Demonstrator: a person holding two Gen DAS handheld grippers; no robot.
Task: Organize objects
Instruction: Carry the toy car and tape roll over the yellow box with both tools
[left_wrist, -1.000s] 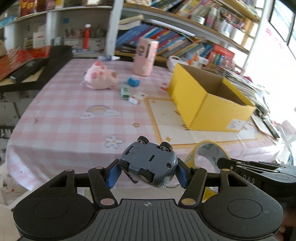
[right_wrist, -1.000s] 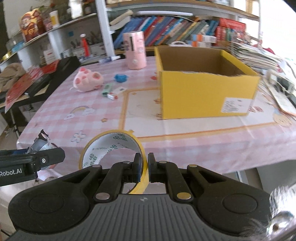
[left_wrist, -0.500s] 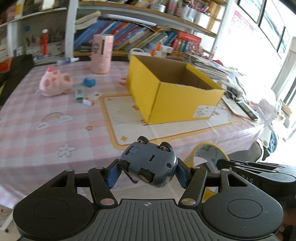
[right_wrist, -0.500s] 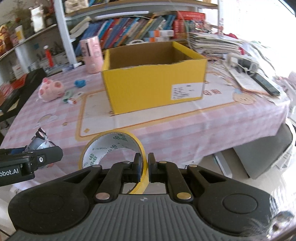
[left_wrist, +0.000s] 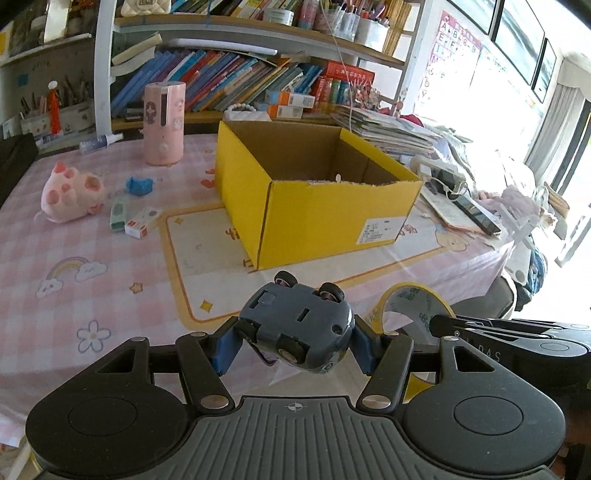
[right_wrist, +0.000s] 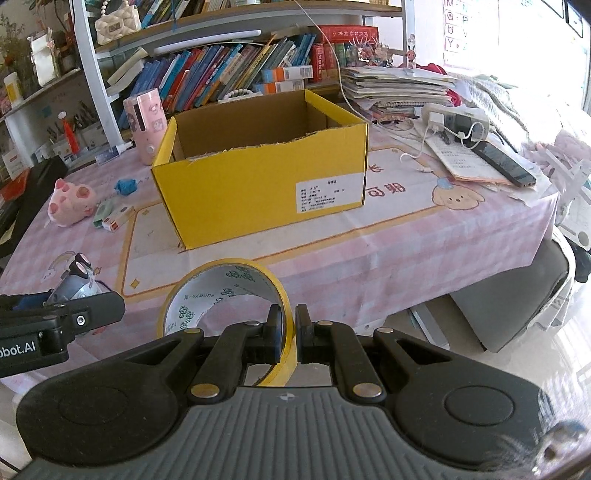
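Note:
My left gripper (left_wrist: 293, 345) is shut on a blue-grey toy car (left_wrist: 295, 326), held upside down with its wheels up, above the table's near edge. My right gripper (right_wrist: 290, 332) is shut on the wall of a yellow tape roll (right_wrist: 225, 295); the roll also shows in the left wrist view (left_wrist: 406, 302). An open yellow cardboard box (left_wrist: 317, 195) stands on the table ahead of both grippers, with nothing visible inside (right_wrist: 258, 166). The car also shows at the left of the right wrist view (right_wrist: 75, 284).
A pink plush (left_wrist: 70, 192), a blue item (left_wrist: 138, 184), a green item (left_wrist: 118, 212) and a small white-red box (left_wrist: 142, 227) lie left of the yellow box. A pink canister (left_wrist: 164, 122) stands behind. Papers and a phone (right_wrist: 502, 162) lie right. Bookshelves stand behind.
Both grippers have swung right and closer to the yellow box, which now sits centred ahead. The car and the tape roll stay gripped.

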